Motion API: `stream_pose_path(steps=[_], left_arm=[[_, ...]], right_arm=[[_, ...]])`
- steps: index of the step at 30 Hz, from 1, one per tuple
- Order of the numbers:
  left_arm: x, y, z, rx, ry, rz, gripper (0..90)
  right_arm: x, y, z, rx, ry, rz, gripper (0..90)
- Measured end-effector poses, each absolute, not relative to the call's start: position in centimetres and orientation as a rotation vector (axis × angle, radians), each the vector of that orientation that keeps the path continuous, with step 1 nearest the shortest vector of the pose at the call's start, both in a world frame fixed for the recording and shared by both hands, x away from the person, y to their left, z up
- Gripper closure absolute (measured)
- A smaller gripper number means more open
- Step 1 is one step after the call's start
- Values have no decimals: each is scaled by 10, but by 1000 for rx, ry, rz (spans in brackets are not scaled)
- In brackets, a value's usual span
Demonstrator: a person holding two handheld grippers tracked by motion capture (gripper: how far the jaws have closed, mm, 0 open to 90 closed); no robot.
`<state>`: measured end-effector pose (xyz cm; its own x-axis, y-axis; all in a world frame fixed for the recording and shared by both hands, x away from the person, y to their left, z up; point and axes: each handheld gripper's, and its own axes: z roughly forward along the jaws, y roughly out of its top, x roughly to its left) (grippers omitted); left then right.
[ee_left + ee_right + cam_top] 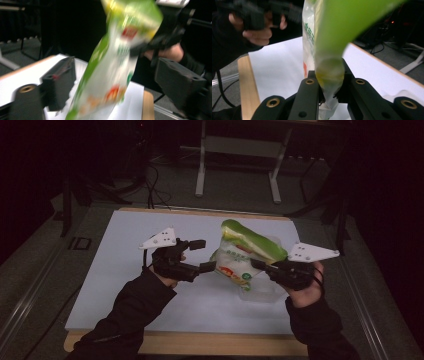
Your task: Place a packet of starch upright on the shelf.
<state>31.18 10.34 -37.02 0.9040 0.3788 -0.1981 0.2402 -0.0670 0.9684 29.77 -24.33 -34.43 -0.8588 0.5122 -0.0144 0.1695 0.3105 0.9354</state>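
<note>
A green and white printed plastic bag (245, 251) hangs tilted above the white table sheet (130, 285), between the two grippers. My right gripper (258, 265) is shut on the bag's edge; in the right gripper view the jaws (328, 86) pinch the clear and green film (329, 37). My left gripper (205, 255) is open at the bag's left side, its lower finger close to the bag. In the left gripper view the blurred bag (112, 67) hangs between the wide-apart jaws (117, 77); I cannot tell whether they touch it.
A pale translucent shape (260, 292) lies on the sheet under the bag. The table's wooden front edge (200, 342) runs below the sheet. A metal frame (237, 150) and cables (155, 185) stand on the dark floor behind.
</note>
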Motion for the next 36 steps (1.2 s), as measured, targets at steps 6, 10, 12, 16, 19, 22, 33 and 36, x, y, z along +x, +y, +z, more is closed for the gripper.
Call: stream_pose_path(steps=[6,10,12,16,19,22,33,36], left_arm=[[305,121,-386,1707,544,143,69],[301,130,-396,1757,583,147,5],[297,139,-405,1786,614,149,5],[293,151,-418,1796,638,146,5],[291,159,-430,1809,660,147,5],[289,164,-444,1812,685,133,5],[286,172,-471,1780,727,125,6],[285,173,-476,1775,736,120,6]], right_arm=[[306,-273,-322,631,2211,1557,830],[311,-285,-315,628,2195,1547,830],[317,-298,-310,611,2208,1542,829],[325,-310,-312,628,2223,1536,829],[330,-317,-319,657,2232,1516,830],[335,-322,-328,682,2245,1503,831],[365,-324,-358,720,2264,1487,831],[375,-322,-366,741,2285,1480,831]])
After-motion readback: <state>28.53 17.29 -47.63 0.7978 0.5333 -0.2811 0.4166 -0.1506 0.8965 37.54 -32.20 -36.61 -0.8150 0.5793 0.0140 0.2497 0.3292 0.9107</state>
